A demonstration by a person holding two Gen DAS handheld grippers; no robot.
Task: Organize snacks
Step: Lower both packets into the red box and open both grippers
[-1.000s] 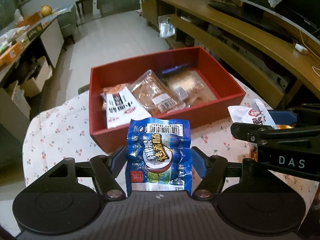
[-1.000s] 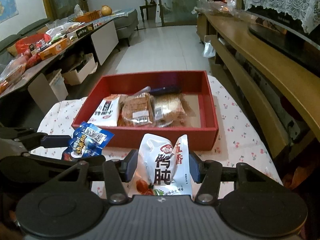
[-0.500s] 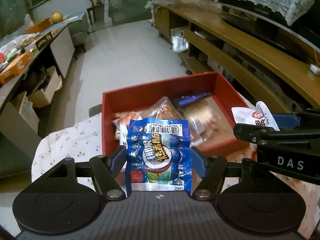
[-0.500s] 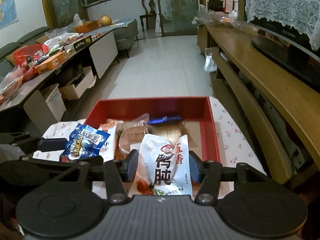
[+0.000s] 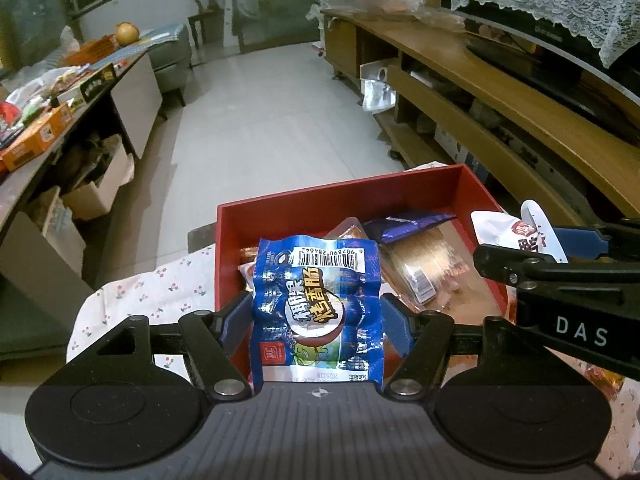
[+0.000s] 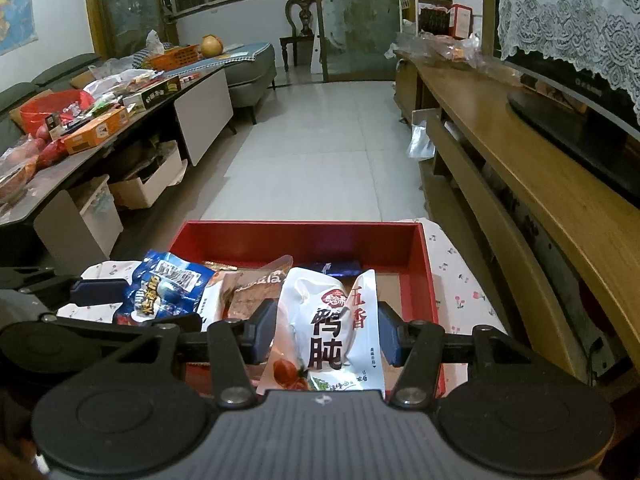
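Observation:
My left gripper (image 5: 316,322) is shut on a blue snack packet (image 5: 316,304) and holds it above the near left part of the red box (image 5: 336,204). My right gripper (image 6: 326,338) is shut on a white snack packet (image 6: 330,328) and holds it above the near side of the same red box (image 6: 300,236). Several snack packets lie inside the box, among them a clear cracker pack (image 5: 428,264) and a dark blue wrapper (image 5: 404,224). The blue packet (image 6: 168,290) also shows at the left of the right wrist view, and the white packet (image 5: 516,230) at the right of the left wrist view.
The box stands on a table with a cherry-print cloth (image 5: 160,292). A long wooden TV bench (image 6: 540,184) runs along the right. A cluttered low table (image 6: 100,128) stands at the left, with tiled floor (image 6: 328,140) between.
Both grippers have moved forward with their packets, from in front of the red box to above its near part. The box now sits lower and closer in both views.

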